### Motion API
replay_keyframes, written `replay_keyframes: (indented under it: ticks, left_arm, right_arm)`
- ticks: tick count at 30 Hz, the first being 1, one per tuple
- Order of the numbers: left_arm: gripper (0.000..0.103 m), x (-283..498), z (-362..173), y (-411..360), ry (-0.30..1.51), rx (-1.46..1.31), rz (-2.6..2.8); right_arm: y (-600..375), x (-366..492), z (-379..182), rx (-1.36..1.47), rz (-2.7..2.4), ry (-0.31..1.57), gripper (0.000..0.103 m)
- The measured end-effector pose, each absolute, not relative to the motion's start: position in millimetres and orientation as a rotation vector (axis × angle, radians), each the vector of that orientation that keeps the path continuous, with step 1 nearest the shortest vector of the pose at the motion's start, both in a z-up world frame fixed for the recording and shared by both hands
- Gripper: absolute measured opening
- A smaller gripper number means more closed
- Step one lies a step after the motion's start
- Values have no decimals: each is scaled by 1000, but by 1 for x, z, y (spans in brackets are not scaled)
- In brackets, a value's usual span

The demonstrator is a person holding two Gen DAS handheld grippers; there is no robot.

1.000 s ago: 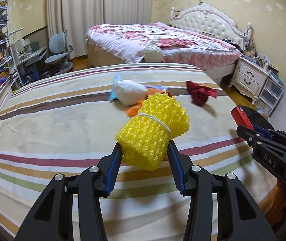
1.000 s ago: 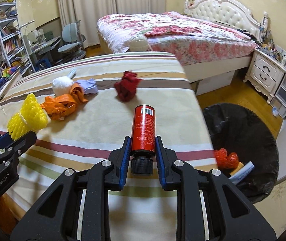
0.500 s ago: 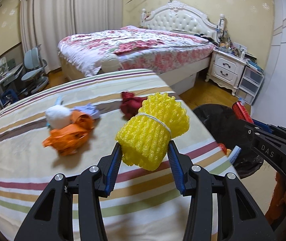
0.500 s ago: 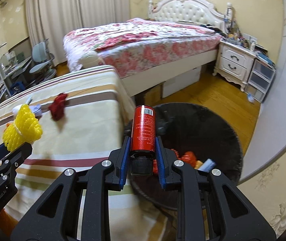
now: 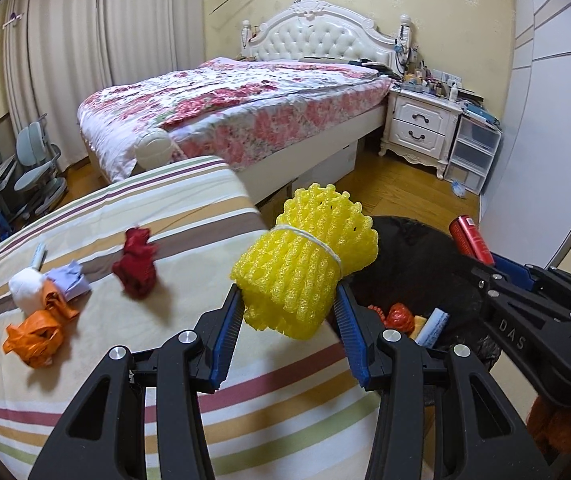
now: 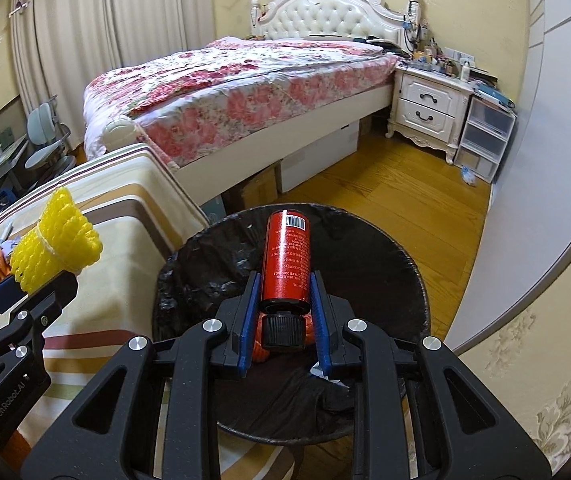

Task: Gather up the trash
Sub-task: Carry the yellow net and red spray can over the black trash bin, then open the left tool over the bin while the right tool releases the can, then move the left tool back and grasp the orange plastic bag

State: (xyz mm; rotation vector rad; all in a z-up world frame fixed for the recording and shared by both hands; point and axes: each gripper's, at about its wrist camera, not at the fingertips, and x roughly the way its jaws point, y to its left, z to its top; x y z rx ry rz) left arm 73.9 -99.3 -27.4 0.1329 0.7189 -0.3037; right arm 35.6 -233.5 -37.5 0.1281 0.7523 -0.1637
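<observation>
My left gripper [image 5: 288, 322] is shut on a yellow foam net bundle [image 5: 305, 264] and holds it in the air over the right edge of the striped bed, beside the black bin [image 5: 405, 264]. My right gripper [image 6: 284, 320] is shut on a red bottle [image 6: 286, 258] with a black cap, held directly above the black-lined bin [image 6: 365, 264]. The bin holds red and orange scraps [image 5: 399, 316]. On the striped bed [image 5: 125, 320] lie a red crumpled wad [image 5: 136, 269], orange wrapping [image 5: 37, 332], a white wad [image 5: 25, 294] and a lilac scrap [image 5: 70, 283].
A floral bed [image 6: 245, 80] with a white headboard stands behind. A white nightstand [image 6: 429, 110] and plastic drawers [image 6: 485, 136] stand at the right wall. Wooden floor [image 6: 385, 184] lies between the bin and the floral bed. A desk chair [image 5: 39, 172] stands far left.
Both grippers have swung to the right from over the striped bed. The red bottle now hangs over the bin and the yellow bundle is at the bed's edge beside it.
</observation>
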Motion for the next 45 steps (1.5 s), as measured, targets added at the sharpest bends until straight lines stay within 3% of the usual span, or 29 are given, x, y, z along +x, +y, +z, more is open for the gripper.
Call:
replay_keyframes:
  ticks: [18, 29, 42, 45]
  left_arm:
    - [47, 90, -42, -140, 735, 215, -314]
    - [71, 91, -40, -135, 733, 192, -299]
    - [72, 74, -38, -98, 726, 209, -221]
    - [72, 70, -39, -75, 743, 201, -176]
  right_arm:
    - [-268, 45, -50, 179, -206, 774, 24]
    - [-274, 42, -51, 203, -227, 766, 33]
    - [-244, 33, -49, 221, -169, 779, 36]
    - [-221, 31, -47, 204, -124, 781, 42]
